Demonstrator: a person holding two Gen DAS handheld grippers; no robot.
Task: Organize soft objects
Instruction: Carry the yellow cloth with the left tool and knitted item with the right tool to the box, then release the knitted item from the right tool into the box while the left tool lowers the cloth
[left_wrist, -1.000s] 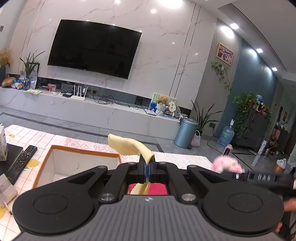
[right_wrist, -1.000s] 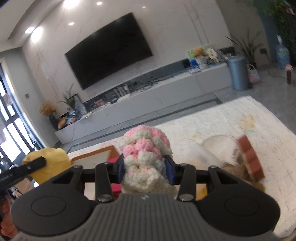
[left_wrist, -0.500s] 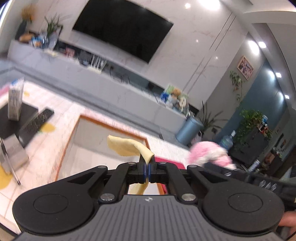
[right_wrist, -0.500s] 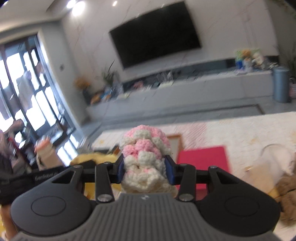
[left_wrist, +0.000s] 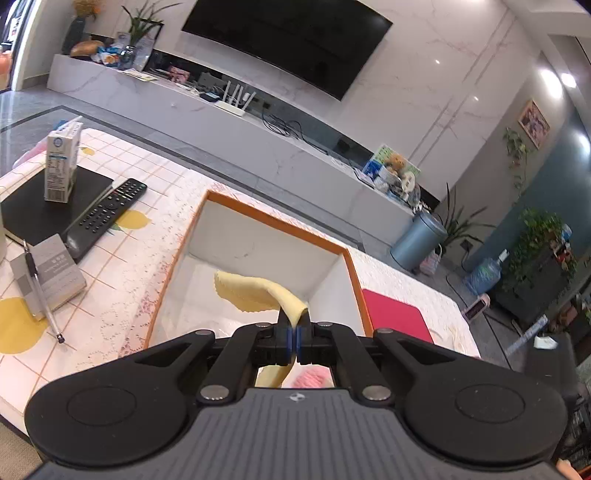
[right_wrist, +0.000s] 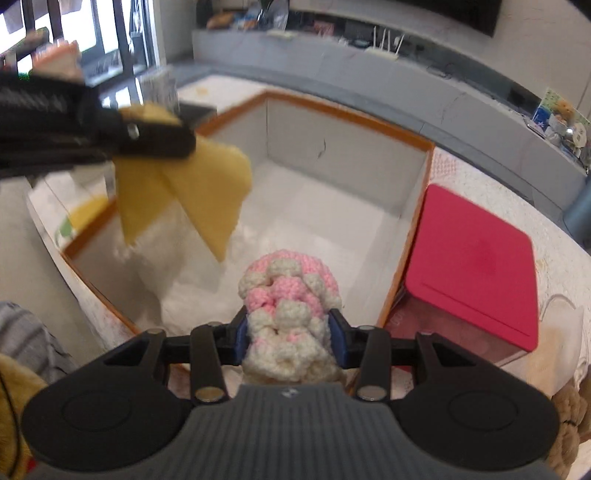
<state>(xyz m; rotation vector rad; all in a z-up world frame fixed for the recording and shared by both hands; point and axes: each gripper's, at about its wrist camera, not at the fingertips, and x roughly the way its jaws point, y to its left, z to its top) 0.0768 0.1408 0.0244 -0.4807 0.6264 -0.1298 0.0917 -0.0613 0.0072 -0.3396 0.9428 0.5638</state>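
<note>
Here left jaws pinch yellow cloth (left_wrist: 258, 291) | right jaws clamp crochet toy (right_wrist: 288, 291), base hidden

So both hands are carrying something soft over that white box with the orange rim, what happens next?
Probably a release: the left gripper pinches the yellow cloth and the right gripper squeezes the pink-and-white crocheted piece, both above the open box. Dipping slightly, then opening the fingers, should drop them inside.

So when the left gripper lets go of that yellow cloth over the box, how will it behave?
Probably floppy: the yellow cloth droops in folds from the left gripper. It looks thin and light, so it may flutter and land crumpled in the white box.
</note>
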